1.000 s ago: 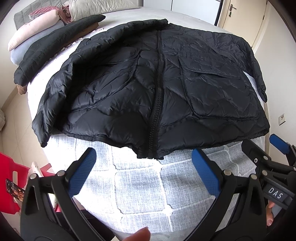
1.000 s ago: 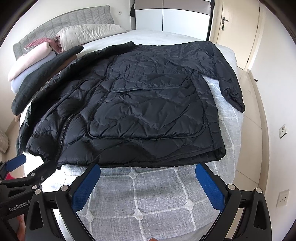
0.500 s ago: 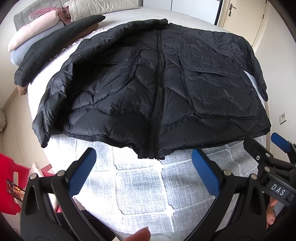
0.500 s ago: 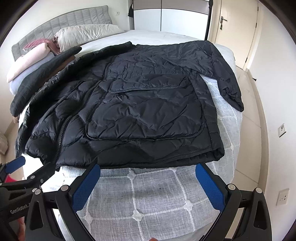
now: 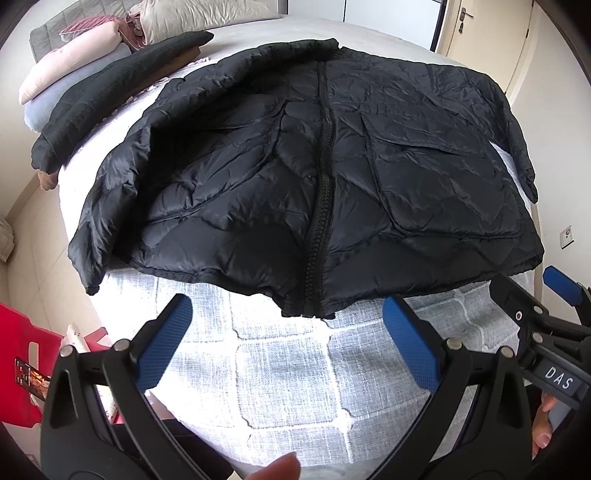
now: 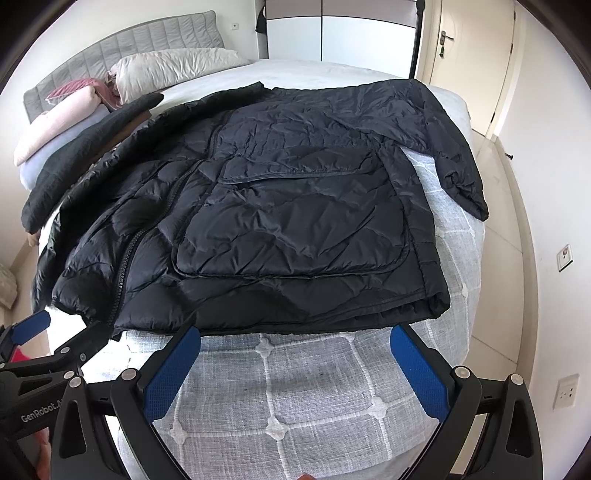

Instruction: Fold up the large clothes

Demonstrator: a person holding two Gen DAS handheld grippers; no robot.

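A black quilted puffer jacket [image 5: 325, 173] lies spread front-up on a bed [image 5: 288, 369] covered with a grey-white grid-stitched mattress cover, its zipper [image 5: 321, 206] closed and its hem toward the foot of the bed. The left gripper [image 5: 288, 347] hovers above the bare cover just short of the hem, its blue-padded fingers [image 5: 166, 343] spread wide with nothing between them. The right gripper [image 6: 295, 373] is likewise spread and empty, positioned near the hem at the jacket's pocket side. The left wrist view shows the zipper running centrally toward the collar, one sleeve [image 5: 96, 221] hanging over the bed edge, a red object [image 5: 18, 369] on the floor below, and a fingertip [image 5: 284, 467] at the lower frame edge; the right gripper appears at its right margin, with a "DAS" label on it. The right wrist view shows what the left view crops: the grey padded headboard [image 6: 122, 48], a white wardrobe [image 6: 332, 33], a door [image 6: 469, 62] and two wall sockets [image 6: 565, 395]. It also shows the large patch pocket [image 6: 295, 225] in full and the other sleeve [image 6: 454, 158] lying over the far bed edge. Both views show a stack of folded bedding [image 6: 59, 122] and a pillow [image 6: 173, 70] near the headboard, with a dark folded garment [image 5: 110, 85] lying beside the jacket's shoulder.
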